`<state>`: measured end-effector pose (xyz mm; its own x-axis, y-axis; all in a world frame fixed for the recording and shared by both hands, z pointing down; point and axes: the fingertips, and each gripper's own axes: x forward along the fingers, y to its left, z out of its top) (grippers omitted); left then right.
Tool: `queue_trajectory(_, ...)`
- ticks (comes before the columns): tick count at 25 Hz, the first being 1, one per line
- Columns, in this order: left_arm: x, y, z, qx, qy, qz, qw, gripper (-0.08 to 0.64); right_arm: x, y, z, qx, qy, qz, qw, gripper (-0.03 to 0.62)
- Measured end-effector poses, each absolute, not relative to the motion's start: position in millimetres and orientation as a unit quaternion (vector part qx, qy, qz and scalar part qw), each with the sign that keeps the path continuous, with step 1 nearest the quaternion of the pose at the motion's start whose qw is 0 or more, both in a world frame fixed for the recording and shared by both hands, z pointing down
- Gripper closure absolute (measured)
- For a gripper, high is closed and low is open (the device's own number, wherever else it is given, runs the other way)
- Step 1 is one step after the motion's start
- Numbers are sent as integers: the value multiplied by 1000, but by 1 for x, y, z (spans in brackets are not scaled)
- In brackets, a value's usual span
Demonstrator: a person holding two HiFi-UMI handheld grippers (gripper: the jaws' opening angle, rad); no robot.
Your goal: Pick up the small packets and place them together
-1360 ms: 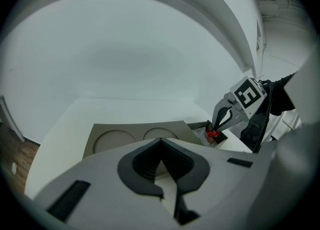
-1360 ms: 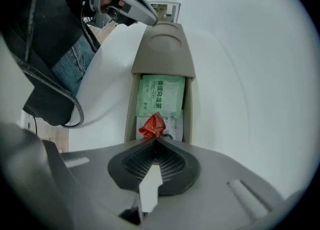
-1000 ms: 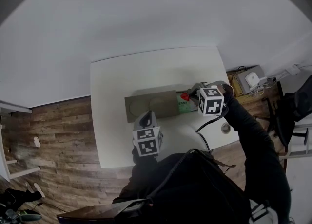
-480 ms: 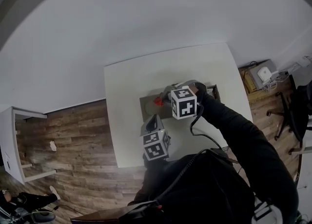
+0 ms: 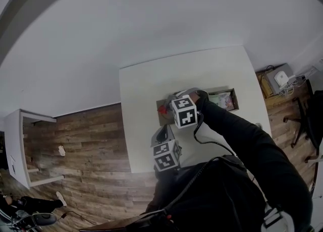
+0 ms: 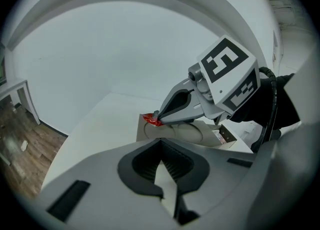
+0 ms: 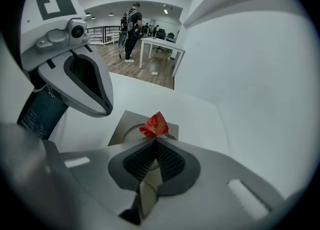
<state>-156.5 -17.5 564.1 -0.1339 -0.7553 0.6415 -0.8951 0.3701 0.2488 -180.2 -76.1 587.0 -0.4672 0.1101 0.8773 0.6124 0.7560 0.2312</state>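
A small red packet (image 7: 156, 125) is pinched at the tip of my right gripper (image 7: 154, 140), which is shut on it. It hangs over the left end of the brown tray (image 7: 117, 126), above a round recess. From the head view, the red packet (image 5: 162, 109) sits at the right gripper's (image 5: 165, 109) tip, left of its marker cube. More packets (image 5: 221, 100) lie in the compartment at the tray's (image 5: 162, 120) right end. My left gripper (image 6: 161, 140) is shut and holds nothing, just in front of the tray; from its view the red packet (image 6: 150, 119) shows ahead.
The tray lies on a white table (image 5: 146, 84) against a white wall. Wood floor and a white desk (image 5: 20, 145) are to the left, with devices and cables (image 5: 280, 78) on the floor at the right. A person (image 7: 131, 24) stands far off in the room.
My right gripper has carried the red packet leftward along the tray, from beside the packet compartment to the tray's left end. The left gripper has shifted a little.
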Motion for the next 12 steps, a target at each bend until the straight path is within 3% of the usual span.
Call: queue_trajectory(12,-164,-18,557,569,-739,96,349,561,-187,-75,591,-201,-822,-255,468,586)
